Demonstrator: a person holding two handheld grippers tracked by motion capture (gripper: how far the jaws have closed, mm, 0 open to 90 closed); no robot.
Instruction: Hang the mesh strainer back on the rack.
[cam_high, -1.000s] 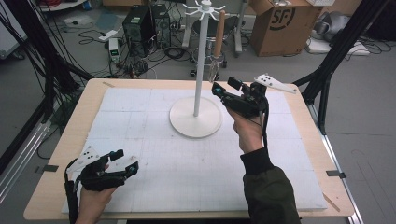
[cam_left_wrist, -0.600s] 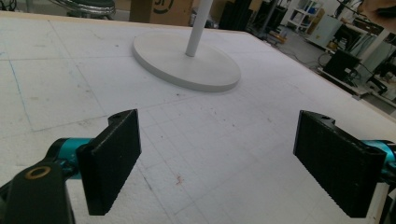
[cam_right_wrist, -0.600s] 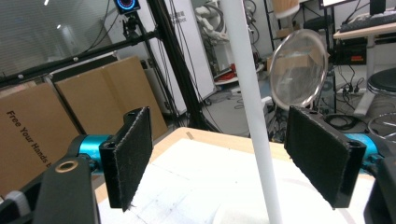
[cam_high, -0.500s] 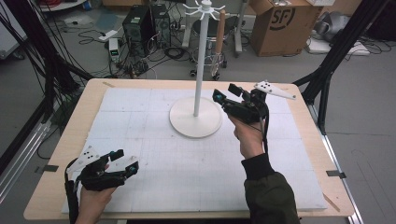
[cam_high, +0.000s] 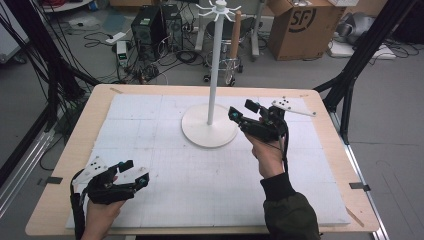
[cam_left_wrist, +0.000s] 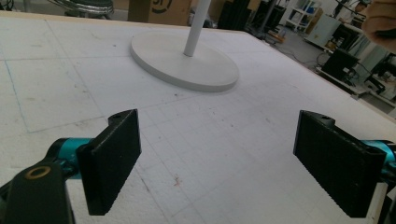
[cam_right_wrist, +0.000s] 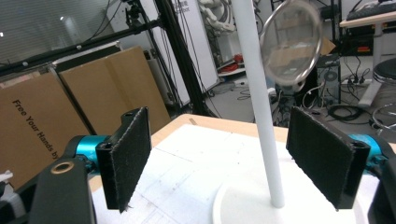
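**Right hand-held gripper lined up on stand pole, left idle**

High view: white hook stand (cam_high: 210, 90) upright on white mat of desk (cam_high: 320, 200), round base (cam_high: 209, 131) mid-desk toward far side. Right hand-held gripper (cam_high: 241, 111) just beside base on its right, jaws spread, aimed at pole, not touching. Left hand-held gripper (cam_high: 131, 171) well apart at near-left corner, low over mat, jaws released, nothing between. Hooked crown of stand (cam_high: 216, 8) visible at top. Cardboard box (cam_high: 299, 25) and cables on floor beyond.

Left gripper view: own jaws wide, empty; base (cam_left_wrist: 184, 60) and pole foot ahead across gridded mat; part of other hand (cam_left_wrist: 382, 21) at upper right.

Right gripper view: pole (cam_right_wrist: 260, 102) standing between spread jaws, nearer right pad (cam_right_wrist: 320, 156), no contact. Blurred round metal ring (cam_right_wrist: 290, 42) up beside pole, not identifiable; absent from high view.

To do well, likely: centre pole between pads before clenching, grip low near base to avoid tipping, keep jaws square to pole. Pole-to-pad offset readable from right gripper view; overall spacing of both grippers from high view.
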